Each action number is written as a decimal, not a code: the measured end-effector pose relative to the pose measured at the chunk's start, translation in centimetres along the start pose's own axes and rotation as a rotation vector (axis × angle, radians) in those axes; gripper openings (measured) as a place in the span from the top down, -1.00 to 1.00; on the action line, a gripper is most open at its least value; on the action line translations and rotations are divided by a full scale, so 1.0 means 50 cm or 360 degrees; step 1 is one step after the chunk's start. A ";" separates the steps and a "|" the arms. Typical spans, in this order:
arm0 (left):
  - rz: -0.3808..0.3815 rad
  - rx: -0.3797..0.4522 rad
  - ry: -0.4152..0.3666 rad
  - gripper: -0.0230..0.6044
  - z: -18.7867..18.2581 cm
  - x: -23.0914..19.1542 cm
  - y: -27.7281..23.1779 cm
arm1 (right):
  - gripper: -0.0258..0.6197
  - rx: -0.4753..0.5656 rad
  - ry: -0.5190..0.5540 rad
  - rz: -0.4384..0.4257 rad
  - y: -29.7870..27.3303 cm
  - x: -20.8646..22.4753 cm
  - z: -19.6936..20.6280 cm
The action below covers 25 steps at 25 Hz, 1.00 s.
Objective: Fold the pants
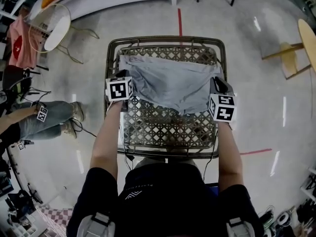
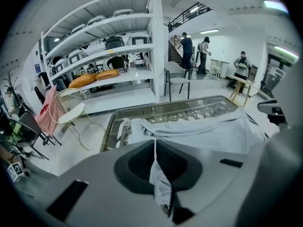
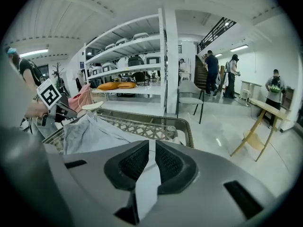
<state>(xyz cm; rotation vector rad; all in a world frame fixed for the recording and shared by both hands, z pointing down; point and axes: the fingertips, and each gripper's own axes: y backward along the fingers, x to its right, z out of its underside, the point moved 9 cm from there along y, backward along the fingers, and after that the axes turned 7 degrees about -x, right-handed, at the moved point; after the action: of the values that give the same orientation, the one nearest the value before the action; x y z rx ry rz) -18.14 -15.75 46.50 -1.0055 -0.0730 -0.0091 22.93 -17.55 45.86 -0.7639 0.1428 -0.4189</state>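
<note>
Wicker is framing the table (image 1: 163, 39), whose lattice top is lying below and ahead of both sets of fingers. Pale grey pants (image 1: 170, 85) are covering its far half, spreading out from the fingers toward the far rim. The cloth is looking soft and thin, with shallow creases running across it. Its near edge is hanging between the two pinched corners and sagging lowest about midway between them. Beyond the fingers the fabric is resting on the lattice, and its far left corner is bunching slightly near the rim.

At the pants' near left corner, the left gripper (image 1: 122, 76) is pinching a narrow strip of grey cloth. In the left gripper view that strip is running down through the closed jaws of the left gripper (image 2: 155, 143). The right gripper (image 1: 216, 84) is doing the same at the near right corner. In the right gripper view its ribbed pads (image 3: 135, 162) are pressing on a band of cloth, with the rest of the pants (image 3: 90, 134) lying left of the fingers.
</note>
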 end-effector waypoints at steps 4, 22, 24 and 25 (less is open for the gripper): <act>0.0092 0.0018 -0.0039 0.88 0.032 0.033 0.026 | 0.78 0.0020 -0.0006 -0.0058 0.026 -0.031 0.012; 0.0286 -0.0012 -0.0078 0.89 0.156 0.109 0.098 | 0.78 -0.0051 -0.0027 -0.0261 0.074 -0.123 0.089; 0.0289 -0.0004 -0.0084 0.89 0.156 0.112 0.098 | 0.78 -0.0055 -0.0018 -0.0286 0.072 -0.129 0.090; 0.0296 -0.0002 -0.0083 0.89 0.156 0.115 0.096 | 0.78 -0.0058 -0.0015 -0.0295 0.070 -0.130 0.091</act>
<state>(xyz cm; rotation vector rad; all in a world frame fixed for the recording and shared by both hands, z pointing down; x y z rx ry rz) -12.66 -6.44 46.97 -1.0108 -0.0268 0.1867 19.37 -9.66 46.51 -0.8183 0.0709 -0.5894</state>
